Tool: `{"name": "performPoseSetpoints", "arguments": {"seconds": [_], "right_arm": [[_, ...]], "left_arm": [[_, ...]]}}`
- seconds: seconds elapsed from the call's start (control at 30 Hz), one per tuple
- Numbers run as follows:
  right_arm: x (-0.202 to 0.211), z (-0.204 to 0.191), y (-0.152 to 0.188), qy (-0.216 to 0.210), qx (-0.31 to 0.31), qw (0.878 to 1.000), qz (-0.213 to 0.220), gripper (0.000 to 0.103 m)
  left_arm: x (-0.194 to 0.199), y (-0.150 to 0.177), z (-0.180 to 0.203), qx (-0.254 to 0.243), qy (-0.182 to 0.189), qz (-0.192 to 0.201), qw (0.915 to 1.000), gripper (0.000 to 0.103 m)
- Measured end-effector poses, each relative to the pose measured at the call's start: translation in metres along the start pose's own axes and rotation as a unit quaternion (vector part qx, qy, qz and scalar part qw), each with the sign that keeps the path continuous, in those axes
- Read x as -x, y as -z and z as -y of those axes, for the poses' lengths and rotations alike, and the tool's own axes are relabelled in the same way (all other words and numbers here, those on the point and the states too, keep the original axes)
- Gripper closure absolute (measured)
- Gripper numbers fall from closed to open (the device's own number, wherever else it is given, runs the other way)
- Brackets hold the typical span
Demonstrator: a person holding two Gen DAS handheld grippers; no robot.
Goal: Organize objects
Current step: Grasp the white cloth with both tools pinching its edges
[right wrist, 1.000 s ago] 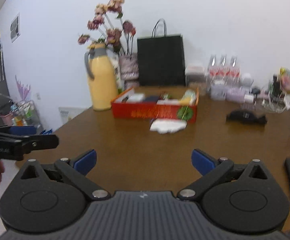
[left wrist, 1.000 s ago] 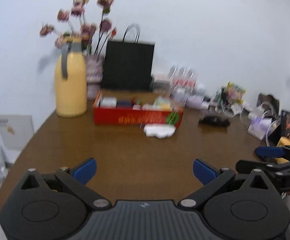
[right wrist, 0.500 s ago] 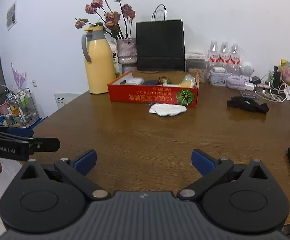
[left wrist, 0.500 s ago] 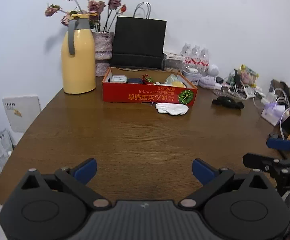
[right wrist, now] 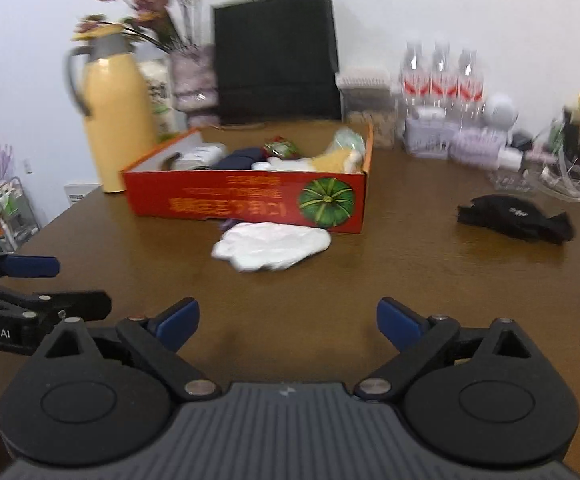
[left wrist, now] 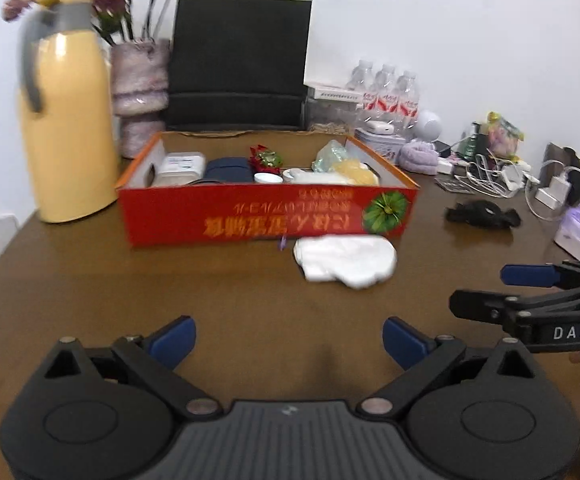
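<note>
Both grippers have come forward and lower over the brown table (left wrist: 90,300) since the earlier frames, so the red box (left wrist: 266,216) and the white crumpled cloth (left wrist: 344,260) now loom much larger in both wrist views. Left gripper (left wrist: 289,340) has its blue-padded jaws spread wide with only bare table between them, and they have just been closing a little; it holds nothing. Right gripper (right wrist: 288,322) stands the same way, wide apart, empty, its jaws also just narrowed slightly. In the left wrist view the right gripper shows at the right edge, and in the right wrist view the left one shows at the left edge, so the two sit side by side. The red box lies open at the far middle of the table, filled with small items: a white case, a dark blue pouch, a red-and-green wrapper, pale bags. The white cloth lies on the table just in front of the box's near wall, towards its pumpkin picture, ahead of both grippers and apart from them. A yellow jug (left wrist: 66,120) stands left of the box, a black paper bag (left wrist: 238,64) behind it, and a black strap-like item (right wrist: 514,218) lies off to the right.
</note>
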State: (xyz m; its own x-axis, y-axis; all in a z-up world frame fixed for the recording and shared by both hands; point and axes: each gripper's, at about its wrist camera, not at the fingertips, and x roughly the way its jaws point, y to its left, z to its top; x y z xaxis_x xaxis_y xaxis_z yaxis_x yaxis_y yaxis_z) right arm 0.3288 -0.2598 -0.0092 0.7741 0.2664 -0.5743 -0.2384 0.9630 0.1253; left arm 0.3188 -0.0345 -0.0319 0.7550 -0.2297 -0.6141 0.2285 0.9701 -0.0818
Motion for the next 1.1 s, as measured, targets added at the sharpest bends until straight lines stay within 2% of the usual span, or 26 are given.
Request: {"name": "performPoseSetpoints", "arguments": {"seconds": [0.03,0.07,0.2,0.27,0.3,0.33,0.4,0.43,0.47,0.53,0.6,0.73,0.93,1.1], "right_arm": [[-0.015,0.005,-0.007,0.000,-0.003,1.000,-0.004,0.015],[-0.031,0.010,-0.014,0.001,-0.009,1.000,-0.014,0.024],[-0.082,0.028,-0.035,-0.021,-0.045,0.998,-0.034,0.037],[-0.099,0.031,-0.040,-0.024,-0.052,0.997,-0.042,0.048],[-0.106,0.031,-0.040,-0.025,-0.051,0.997,-0.046,0.052],[-0.110,0.031,-0.039,-0.025,-0.051,0.997,-0.047,0.062],[-0.110,0.028,-0.034,-0.027,-0.047,0.998,-0.032,0.064],[-0.109,0.025,-0.032,-0.025,-0.042,0.998,-0.027,0.070],[-0.107,0.022,-0.029,-0.022,-0.035,0.999,-0.026,0.077],[-0.099,0.013,-0.026,-0.009,-0.016,1.000,-0.025,0.082],[-0.084,0.002,-0.019,0.008,0.005,1.000,-0.010,0.088],[-0.040,-0.008,0.002,-0.006,-0.014,1.000,0.006,0.093],[0.033,-0.033,0.040,-0.016,-0.027,0.999,0.032,0.095],[0.071,-0.051,0.063,-0.030,-0.026,0.999,0.025,0.095]], "left_arm": [[-0.013,-0.008,0.000,0.006,-0.002,-0.002,1.0000,0.011],[-0.027,-0.015,0.001,0.009,0.006,-0.002,0.9999,0.013],[-0.072,-0.033,0.000,0.035,0.028,-0.019,0.9988,0.023],[-0.086,-0.035,0.001,0.042,0.037,-0.024,0.9982,0.028],[-0.091,-0.035,0.002,0.042,0.041,-0.025,0.9980,0.035],[-0.096,-0.033,0.003,0.041,0.045,-0.027,0.9978,0.039],[-0.101,-0.028,0.006,0.035,0.053,-0.026,0.9976,0.063],[-0.100,-0.025,0.007,0.029,0.049,-0.017,0.9982,0.069],[-0.100,-0.024,0.010,0.026,0.045,-0.016,0.9985,0.080],[-0.095,-0.021,0.012,0.028,0.032,-0.013,0.9990,0.084],[-0.083,-0.017,0.013,0.024,0.024,-0.004,0.9994,0.096],[-0.037,0.004,0.016,0.021,0.036,0.023,0.9989,0.101],[0.031,0.055,0.020,0.037,0.040,0.010,0.9985,0.102],[0.075,0.076,0.015,0.051,0.037,0.012,0.9979,0.103]]}}
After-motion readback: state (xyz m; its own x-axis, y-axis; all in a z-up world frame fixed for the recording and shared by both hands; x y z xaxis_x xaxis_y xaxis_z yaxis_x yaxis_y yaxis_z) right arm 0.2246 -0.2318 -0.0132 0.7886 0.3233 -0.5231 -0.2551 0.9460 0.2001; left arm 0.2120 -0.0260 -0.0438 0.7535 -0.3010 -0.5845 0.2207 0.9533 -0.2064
